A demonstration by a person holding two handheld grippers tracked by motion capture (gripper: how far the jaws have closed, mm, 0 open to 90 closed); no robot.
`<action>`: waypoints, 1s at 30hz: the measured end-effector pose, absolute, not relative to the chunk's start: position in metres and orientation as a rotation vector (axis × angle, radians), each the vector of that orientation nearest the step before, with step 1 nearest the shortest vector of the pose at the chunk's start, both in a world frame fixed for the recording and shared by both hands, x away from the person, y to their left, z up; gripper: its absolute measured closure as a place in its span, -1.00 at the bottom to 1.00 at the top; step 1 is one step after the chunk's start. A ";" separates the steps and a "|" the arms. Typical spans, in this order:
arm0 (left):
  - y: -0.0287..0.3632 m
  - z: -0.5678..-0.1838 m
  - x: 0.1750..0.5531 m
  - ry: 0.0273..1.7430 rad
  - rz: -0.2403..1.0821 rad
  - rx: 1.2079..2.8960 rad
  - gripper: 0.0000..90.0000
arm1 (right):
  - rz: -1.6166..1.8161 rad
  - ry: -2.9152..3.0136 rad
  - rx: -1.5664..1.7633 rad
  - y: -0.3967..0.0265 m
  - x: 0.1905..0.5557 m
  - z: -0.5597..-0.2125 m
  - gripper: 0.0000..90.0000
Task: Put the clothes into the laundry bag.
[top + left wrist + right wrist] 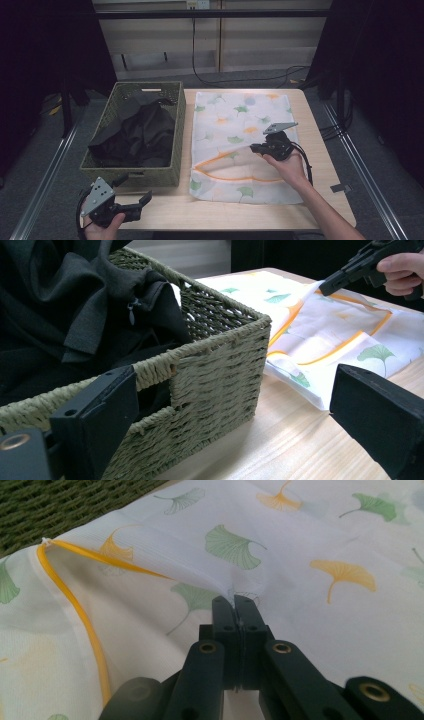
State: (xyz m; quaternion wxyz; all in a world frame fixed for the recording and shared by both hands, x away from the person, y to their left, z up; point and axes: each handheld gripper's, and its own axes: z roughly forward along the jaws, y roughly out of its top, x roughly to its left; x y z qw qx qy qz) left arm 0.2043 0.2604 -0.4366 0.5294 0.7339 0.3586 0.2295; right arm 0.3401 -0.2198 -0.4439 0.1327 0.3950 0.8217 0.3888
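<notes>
Laundry bag point(240, 135) — white mesh printed with green and orange ginkgo leaves, orange zip along its opening; lies flat on the wooden table point(320, 165), just beside the wicker basket point(177, 130), on the side away from the table's left edge. Its upper layer is pulled up into a small peak near the zip, so the mouth gapes toward the basket.

Right gripper point(256, 148) — held over the bag, on the far side of it from the basket. Its jaws are pressed together on a pinch of the bag's top layer; in the right gripper view the fabric point(230, 587) rises to a point where the two black tips meet. No earlier picture is at hand for comparison.

Left gripper point(145, 199) — at the near edge of the table, just in front of the basket's near corner, in the person's left hand point(102, 227). Jaws stand wide apart with nothing between them; the left gripper view looks between them at the basket's woven wall.

Wicker basket — green-grey weave, cut-out handles, on the left part of the table; holds dark clothing point(135, 135) heaped to the rim.
</notes>
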 end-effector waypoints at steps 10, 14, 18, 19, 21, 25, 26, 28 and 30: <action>0.261 -0.437 0.205 0.851 0.546 1.756 -0.89 | 1.226 2.316 1.127 -0.219 0.345 -0.428 1.00; 0.260 -0.436 0.205 0.850 0.540 1.750 -0.89 | 1.254 2.290 1.115 -0.218 0.348 -0.422 1.00; 0.259 -0.436 0.205 0.849 0.514 1.745 -0.89 | 1.299 2.252 1.108 -0.216 0.352 -0.416 1.00; 0.259 -0.436 0.204 0.843 0.515 1.747 -0.89 | 1.307 2.244 1.104 -0.216 0.353 -0.413 1.00; 0.259 -0.436 0.204 0.847 0.526 1.752 -0.89 | 1.308 2.230 1.088 -0.215 0.354 -0.408 1.00; 0.260 -0.436 0.204 0.852 0.524 1.746 -0.89 | 1.331 2.190 1.070 -0.217 0.356 -0.395 1.00; 0.260 -0.436 0.204 0.851 0.526 1.747 -0.89 | 1.347 2.180 1.069 -0.217 0.357 -0.392 1.00; 0.260 -0.436 0.204 0.844 0.518 1.746 -0.89 | 1.369 2.158 1.059 -0.220 0.358 -0.385 1.00; 0.258 -0.435 0.202 0.848 0.516 1.738 -0.89 | 1.405 2.126 1.050 -0.221 0.357 -0.381 1.00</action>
